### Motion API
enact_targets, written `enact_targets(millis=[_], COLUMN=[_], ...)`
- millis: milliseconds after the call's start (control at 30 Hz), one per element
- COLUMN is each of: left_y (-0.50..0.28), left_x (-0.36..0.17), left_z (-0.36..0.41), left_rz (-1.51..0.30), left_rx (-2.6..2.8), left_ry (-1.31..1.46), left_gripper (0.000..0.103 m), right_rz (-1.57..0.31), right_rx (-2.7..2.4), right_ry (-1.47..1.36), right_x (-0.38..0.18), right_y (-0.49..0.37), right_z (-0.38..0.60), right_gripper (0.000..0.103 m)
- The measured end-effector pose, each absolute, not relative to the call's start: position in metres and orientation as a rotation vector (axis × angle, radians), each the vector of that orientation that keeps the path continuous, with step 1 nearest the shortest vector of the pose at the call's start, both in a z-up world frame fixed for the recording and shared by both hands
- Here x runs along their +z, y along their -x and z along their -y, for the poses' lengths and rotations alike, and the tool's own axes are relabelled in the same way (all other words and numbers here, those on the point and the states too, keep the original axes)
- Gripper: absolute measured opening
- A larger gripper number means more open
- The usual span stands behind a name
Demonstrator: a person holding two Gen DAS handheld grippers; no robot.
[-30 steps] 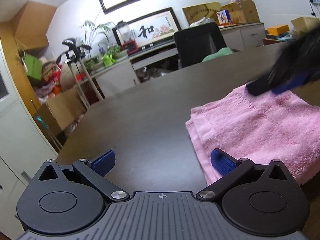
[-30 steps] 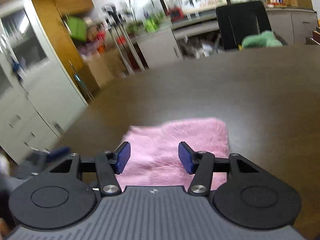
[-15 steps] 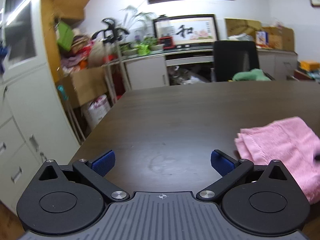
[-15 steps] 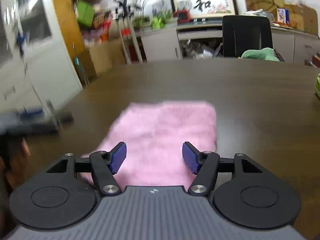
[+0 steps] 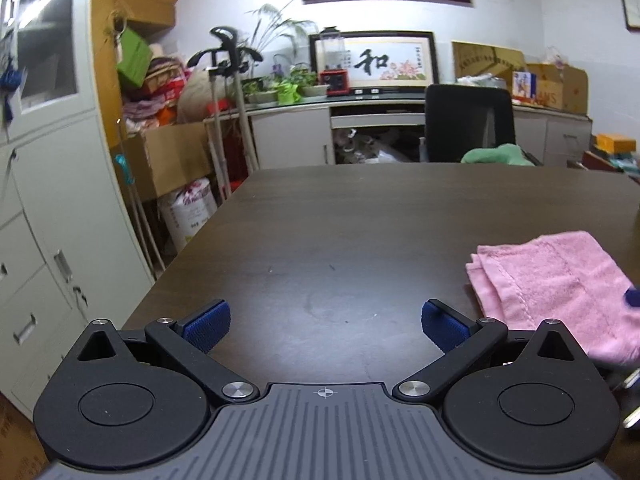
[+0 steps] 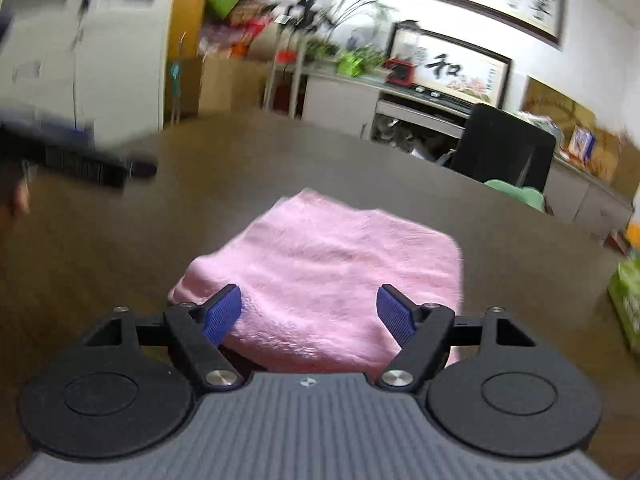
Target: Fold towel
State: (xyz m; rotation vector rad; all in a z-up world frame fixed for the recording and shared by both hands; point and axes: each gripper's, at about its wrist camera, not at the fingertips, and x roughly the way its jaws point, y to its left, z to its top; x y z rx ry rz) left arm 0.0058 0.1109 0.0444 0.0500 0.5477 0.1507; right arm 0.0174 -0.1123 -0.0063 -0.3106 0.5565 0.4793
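Observation:
A pink towel (image 5: pixel 560 280) lies folded into a small stack on the dark table (image 5: pixel 360 220), at the right of the left wrist view. My left gripper (image 5: pixel 326 322) hangs open over bare table to the towel's left, holding nothing. In the right wrist view the same towel (image 6: pixel 332 256) lies flat straight ahead. My right gripper (image 6: pixel 310 310) stands open just above its near edge, with nothing between the fingers. The left gripper (image 6: pixel 80 164) shows there as a blurred dark shape at the far left, with a bit of the person's hand under it.
A black office chair (image 5: pixel 468 124) with a green cloth (image 5: pixel 496 156) stands at the table's far edge. Grey cabinets (image 5: pixel 48 220), cardboard boxes and crutches line the left side. A green packet (image 6: pixel 626 300) lies on the table at the right.
My left gripper has pulled back and to the left, off the towel, so the towel now lies to its right. My right gripper has drawn back and tilted, staying open over the towel.

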Motion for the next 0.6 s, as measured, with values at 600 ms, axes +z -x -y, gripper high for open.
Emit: enact_targets(millis=[600], left_y=[0.000], left_x=[0.029], left_z=[-0.092], left_rz=[-0.588], left_rx=[0.031], left_ry=[-0.105], left_gripper=[0.103], right_rz=[-0.628], right_rx=[0.645], right_ry=[-0.408], right_x=[0.018], right_y=[-0.028], right_z=[0.228], right_gripper=[0.079])
